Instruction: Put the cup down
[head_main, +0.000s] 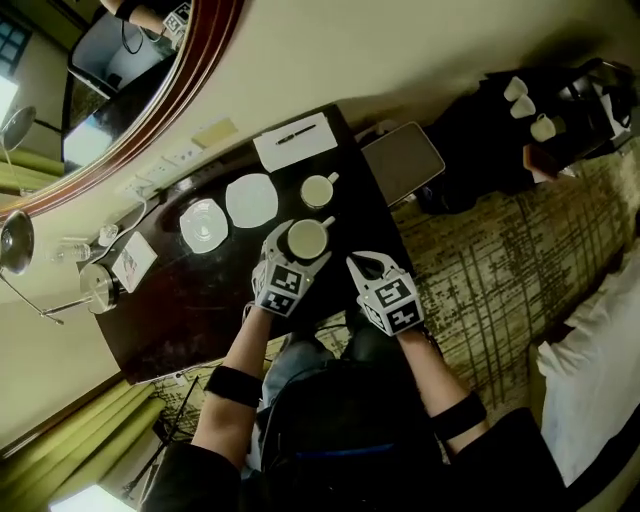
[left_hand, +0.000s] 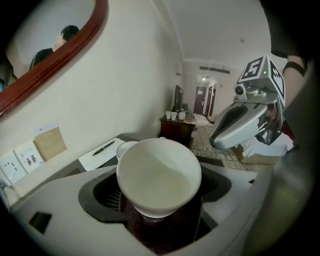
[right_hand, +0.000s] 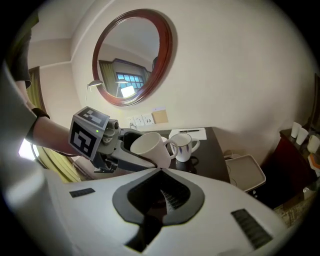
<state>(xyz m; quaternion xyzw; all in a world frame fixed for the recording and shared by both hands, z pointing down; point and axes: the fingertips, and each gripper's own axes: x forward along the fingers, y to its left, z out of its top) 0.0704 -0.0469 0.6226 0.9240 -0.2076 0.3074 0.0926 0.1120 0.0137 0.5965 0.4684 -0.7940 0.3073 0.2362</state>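
Observation:
My left gripper (head_main: 299, 233) is shut on a white cup (head_main: 307, 241), its jaws set wide around the body. In the left gripper view the empty cup (left_hand: 159, 176) fills the space between the jaws. The right gripper view shows the cup (right_hand: 149, 147) tilted above the dark table (right_hand: 212, 152), handle toward a second white mug (right_hand: 184, 145). My right gripper (head_main: 362, 264) hovers just right of the cup over the table's near edge. It is shut and holds nothing.
The second mug (head_main: 318, 190) stands beyond the held cup. Two white saucers (head_main: 251, 200) (head_main: 203, 225) lie to its left. A paper with a pen (head_main: 295, 140) is at the far end, and a tray (head_main: 402, 162) sits off the right edge. A lamp base (head_main: 97, 285) stands at the left.

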